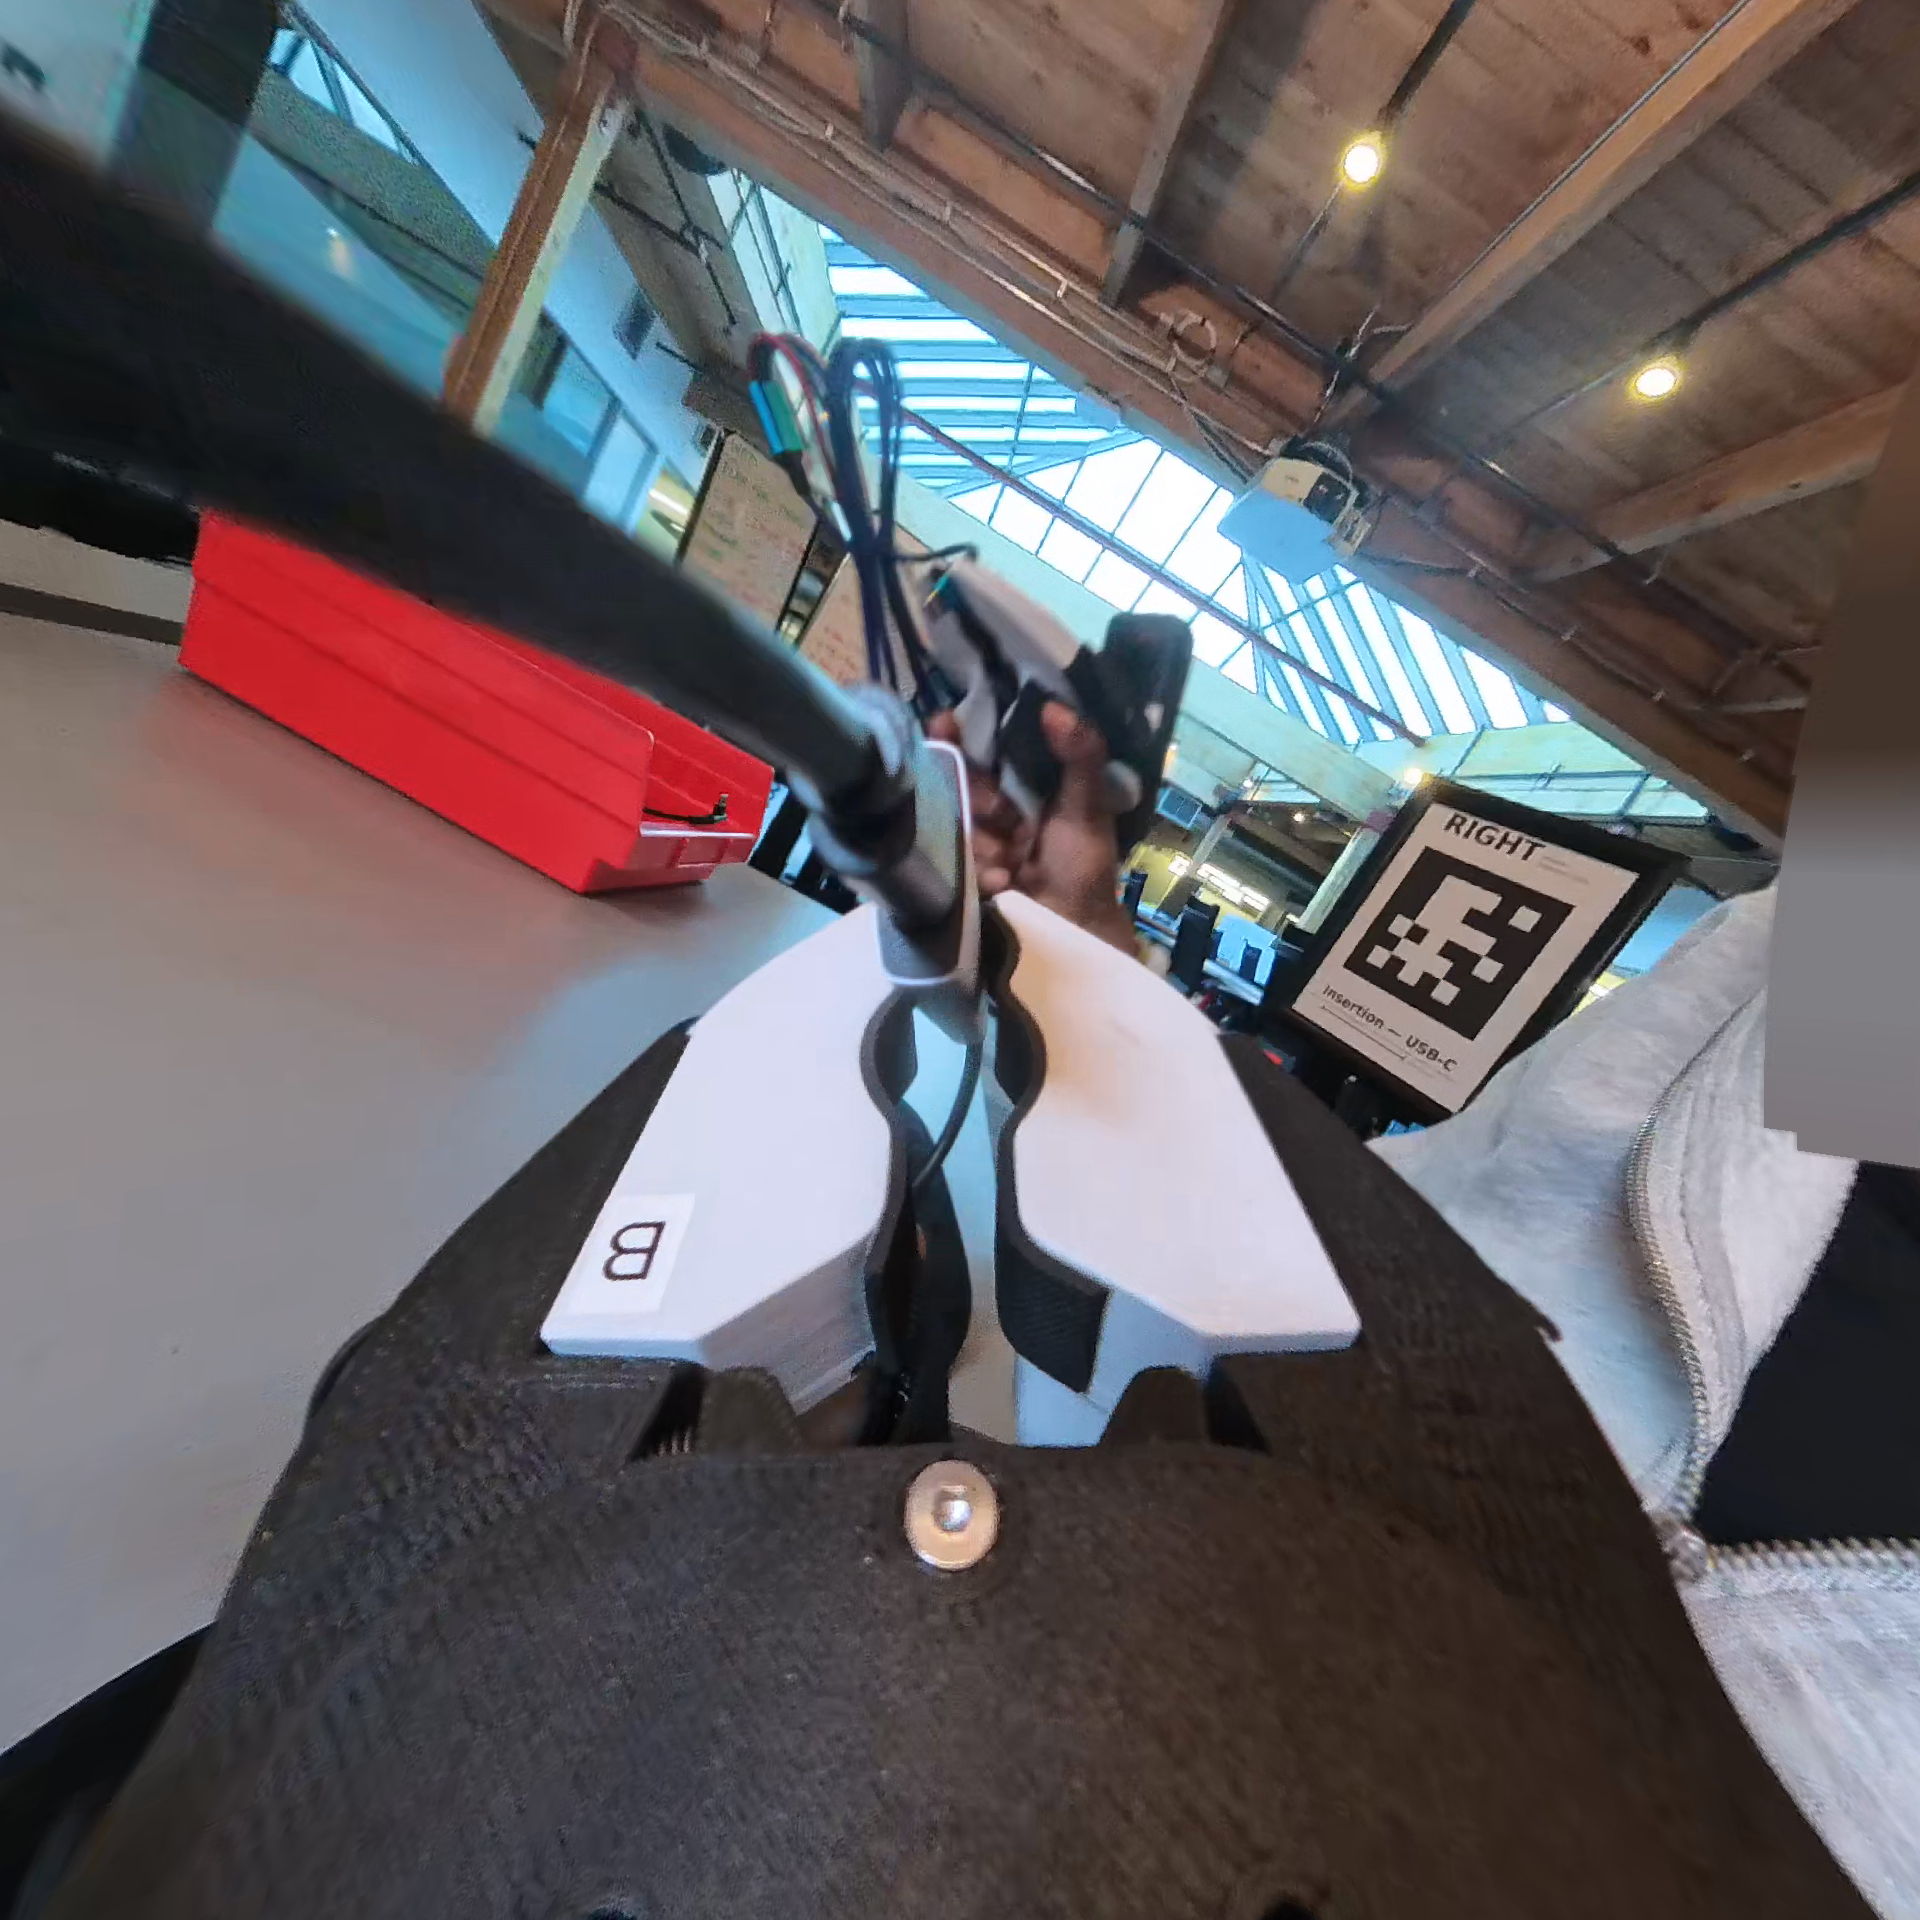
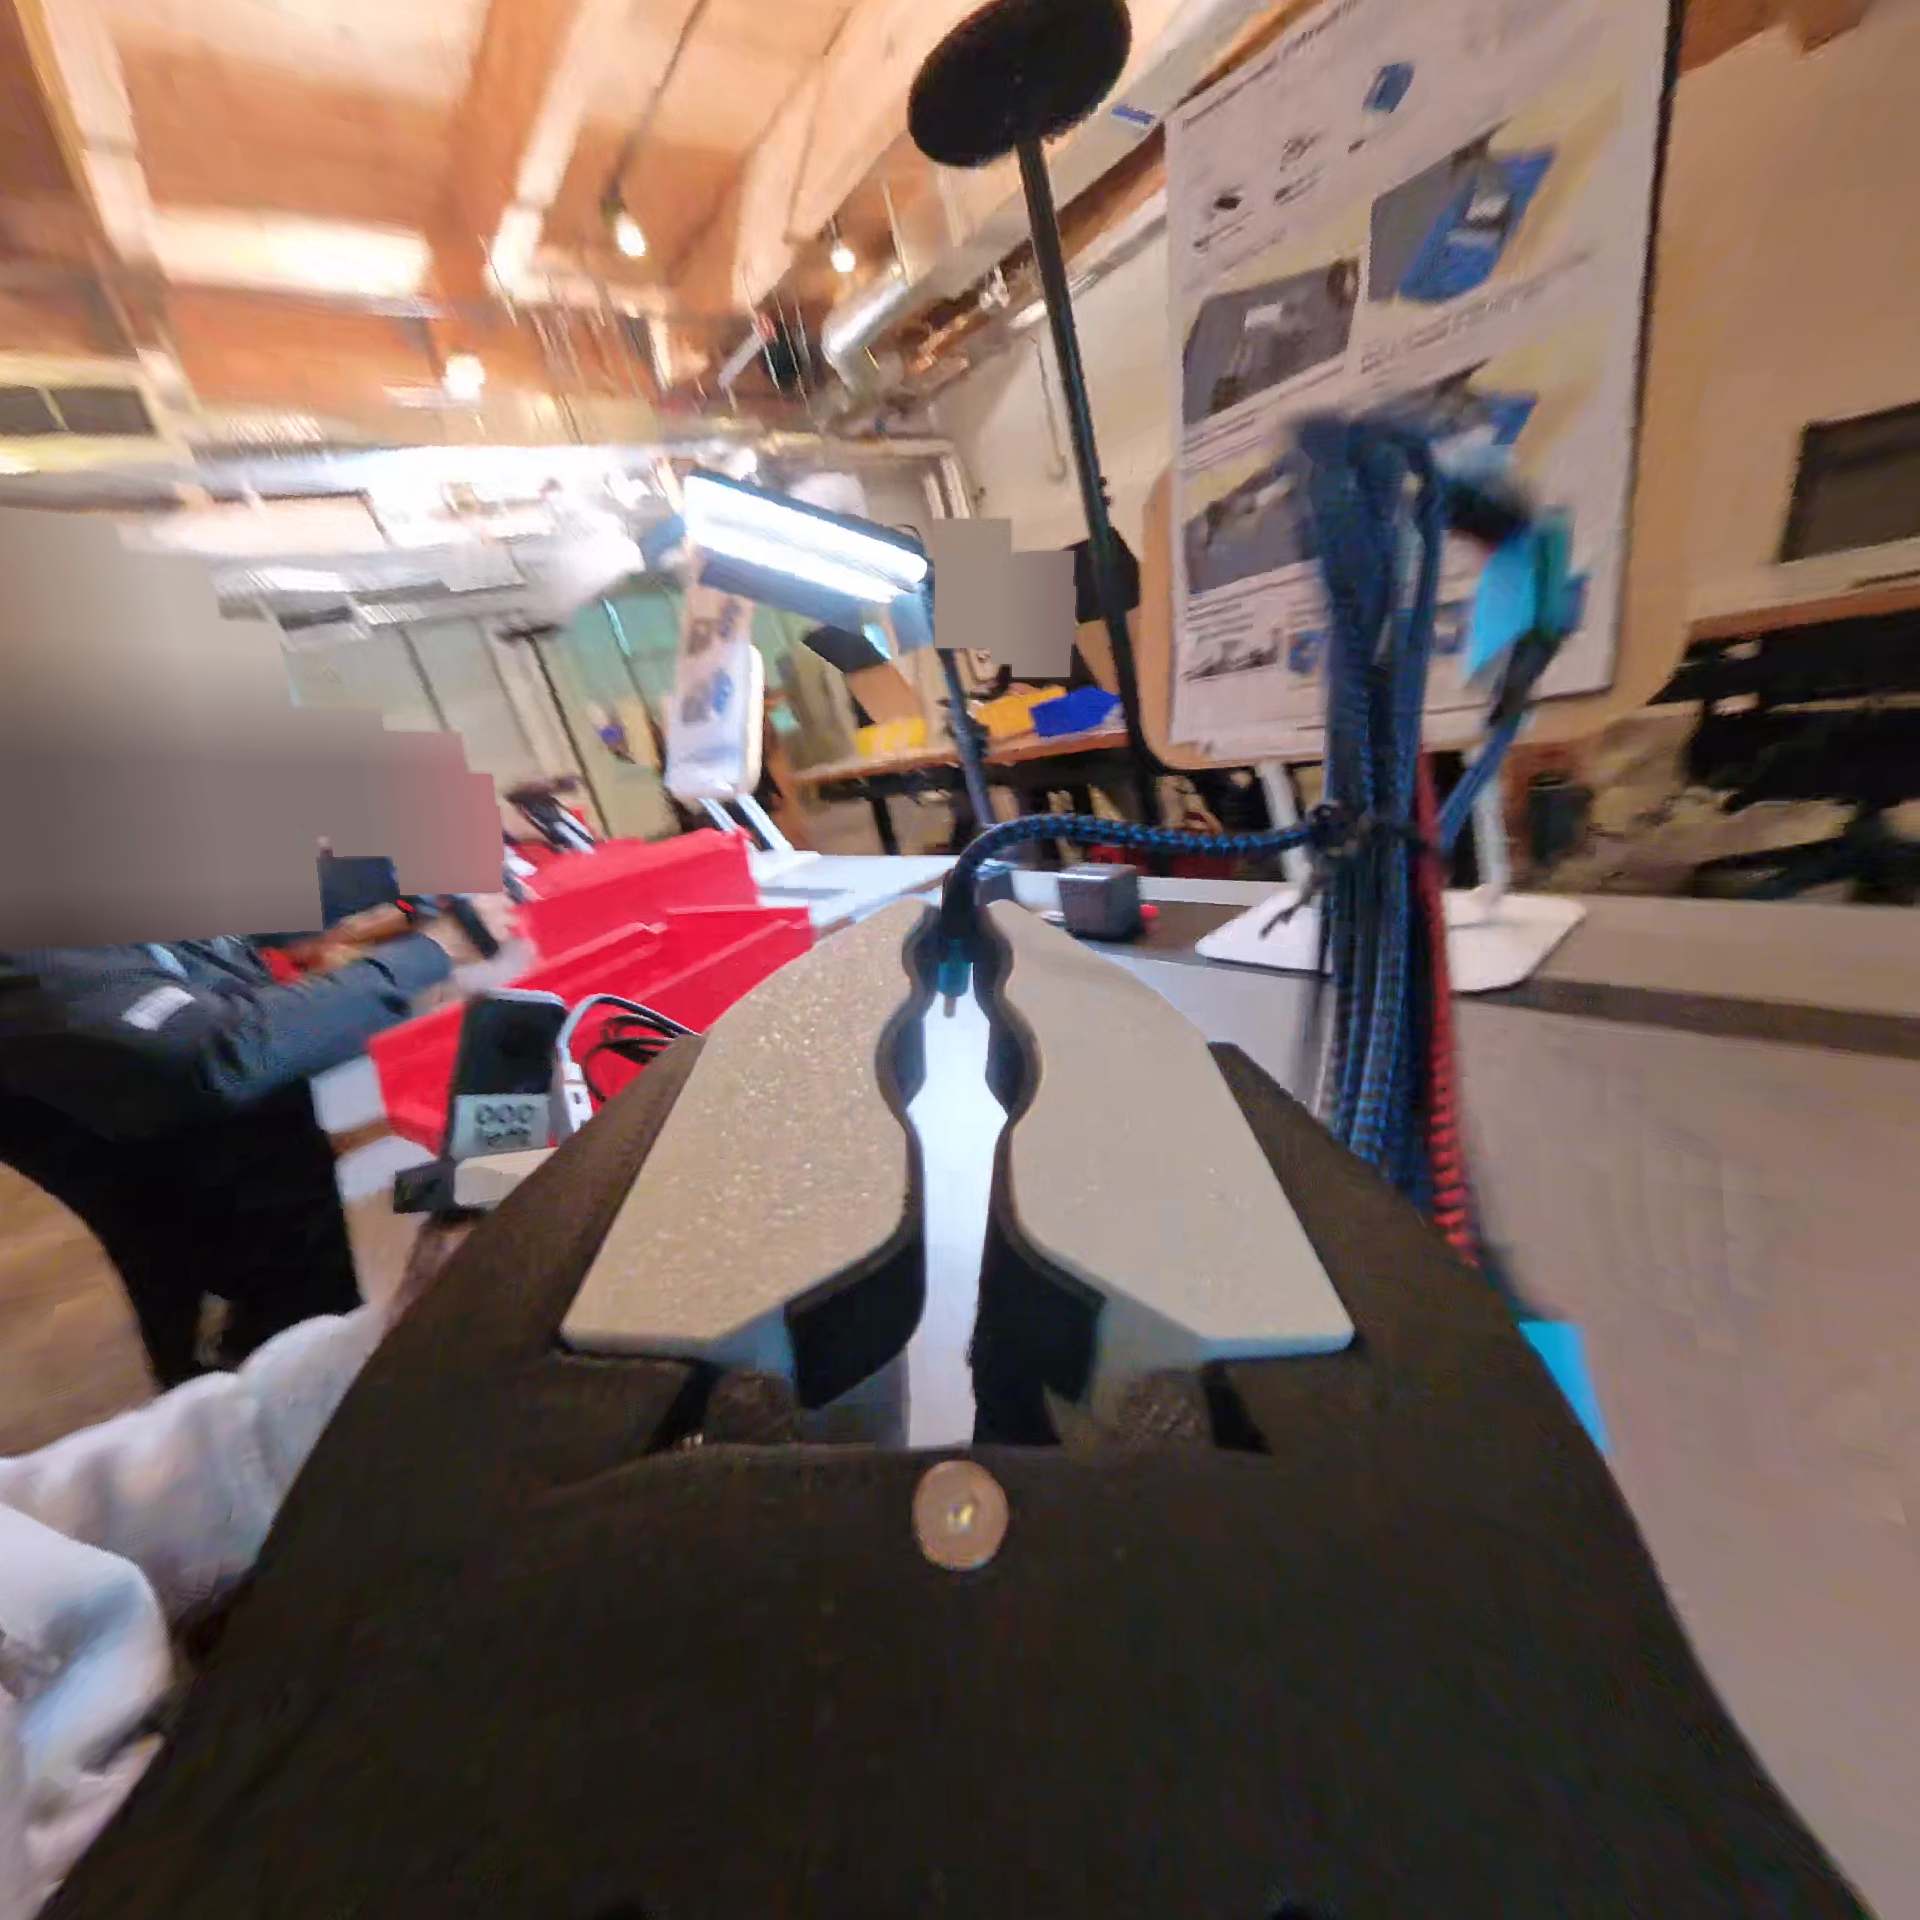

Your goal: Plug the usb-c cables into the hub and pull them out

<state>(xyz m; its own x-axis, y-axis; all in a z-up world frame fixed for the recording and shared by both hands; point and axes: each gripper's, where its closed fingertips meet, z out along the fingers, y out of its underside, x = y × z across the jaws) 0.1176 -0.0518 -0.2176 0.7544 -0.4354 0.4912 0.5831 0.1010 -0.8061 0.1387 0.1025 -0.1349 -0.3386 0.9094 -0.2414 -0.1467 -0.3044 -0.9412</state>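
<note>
In the left wrist view my left gripper [image 1: 982,920] is shut on a slim silver hub [image 1: 954,831], held edge-on between the white fingertips. A thick black cable [image 1: 582,592] runs from the hub up to the left. Beyond it a hand holds my right gripper [image 1: 1049,686], with a cable bundle [image 1: 868,499] hanging from it. In the right wrist view my right gripper [image 2: 956,920] is shut on the plug of a blue braided usb-c cable [image 2: 1122,831]; the plug's metal tip [image 2: 948,1003] points back between the fingers. The cable leads to a hanging bundle of blue and red cables [image 2: 1371,883].
A red bin [image 1: 436,707] lies on the grey table [image 1: 260,1039] to the left. A framed marker sign [image 1: 1455,935] stands at the right, next to a person's grey zipped sleeve [image 1: 1621,1247]. Red bins [image 2: 665,935], a small grey cube [image 2: 1099,899] and white stand bases [image 2: 1268,935] sit on the table ahead. My hands' fingertips stand some 20 cm from each other.
</note>
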